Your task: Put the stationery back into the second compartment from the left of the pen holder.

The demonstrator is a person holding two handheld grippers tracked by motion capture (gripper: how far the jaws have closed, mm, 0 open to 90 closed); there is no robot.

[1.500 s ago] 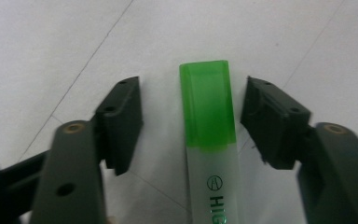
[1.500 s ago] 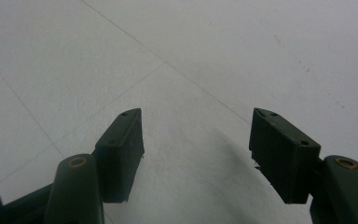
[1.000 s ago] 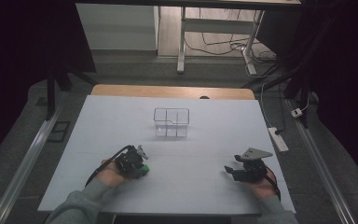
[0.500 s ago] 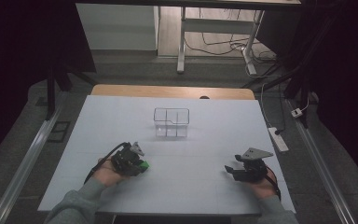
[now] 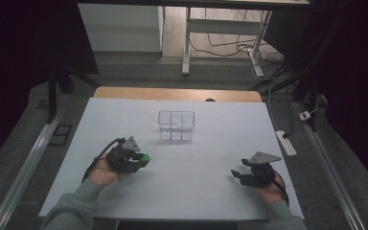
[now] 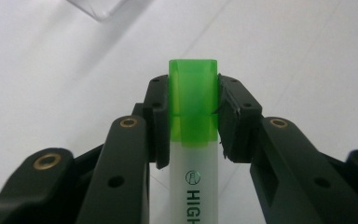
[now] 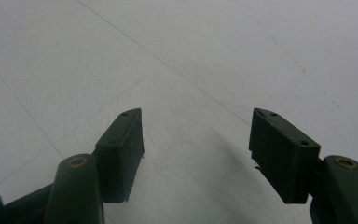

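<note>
At the table's (image 5: 100,124) left, about eight o'clock from the bin (image 5: 176,125), the left gripper (image 5: 143,159) is clamped on a highlighter (image 6: 193,107): in the left gripper view both pads press the sides of its green cap, and the white barrel runs back between the jaws toward the camera. In the high view the green end pokes out toward three o'clock (the marker looks clear of the tabletop, though the angle makes that hard to be sure of). So the step in hand reads as the carry, with the pick done and the drop not yet made.

The bin, clear plastic with dividers, stands at mid-table, empty as far as one can see, well apart from both hands.

Next the left hand would need to travel toward one o'clock, bring the marker over one compartment, tip it cap-down, and only then let go.

At the right, near four o'clock from the bin, the right gripper (image 5: 236,174) rests with its jaws apart and nothing between them.
</note>
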